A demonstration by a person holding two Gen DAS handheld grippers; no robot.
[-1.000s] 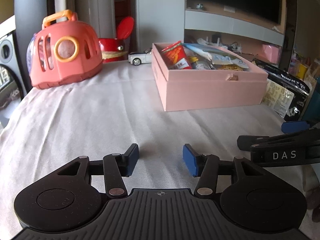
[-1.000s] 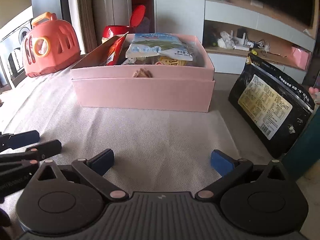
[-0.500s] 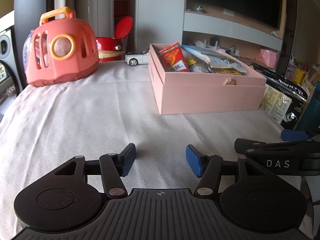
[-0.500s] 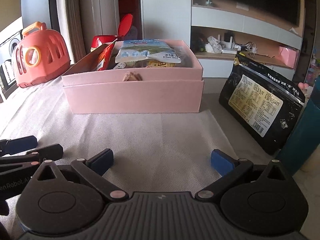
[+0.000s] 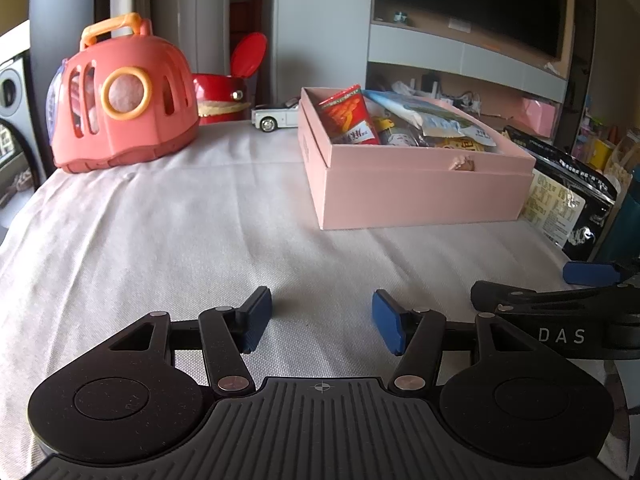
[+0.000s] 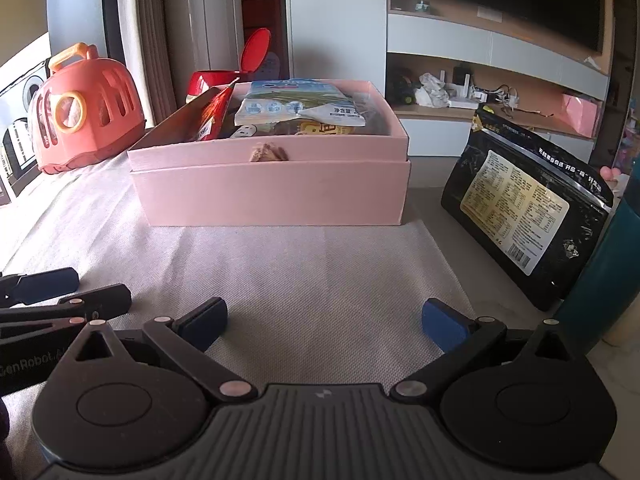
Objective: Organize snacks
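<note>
Nearest to us, short of the pink cardboard box (image 6: 272,184), both grippers hang low over the pale woven cloth (image 5: 160,220) with nothing between their fingers. Our left gripper (image 5: 321,320) has its blue pads parted to a moderate gap; our right gripper (image 6: 324,322) stands wider, its jaws spread well apart. The two sit side by side, each showing at the edge of the other's view.

Beyond them, in front of the box, the cloth lies bare. The box itself stands open and already holds several snacks: a red foil packet (image 5: 350,116) leans upright against its left wall, a pale blue-and-white pouch (image 6: 296,104) lies across the top, and yellow wrappers show beneath it.

Right of the box, apart from it and off the cloth's edge, a large black glossy snack bag with a cream label (image 6: 524,212) leans tilted against a dark teal container (image 6: 608,272). It looks to be the one snack still outside.

We judge the step in hand to be the approach to that bag. The next move calls for our right gripper to swing rightward, take the bag by its thin upper edge, and carry it over the box's rim. The box looks nearly full, so laying it flat on top may be needed.

Left of the box and farther back stand a coral plastic pet-carrier toy (image 5: 120,100), a red lidded bin (image 5: 228,92) and a small white toy car (image 5: 274,118).
</note>
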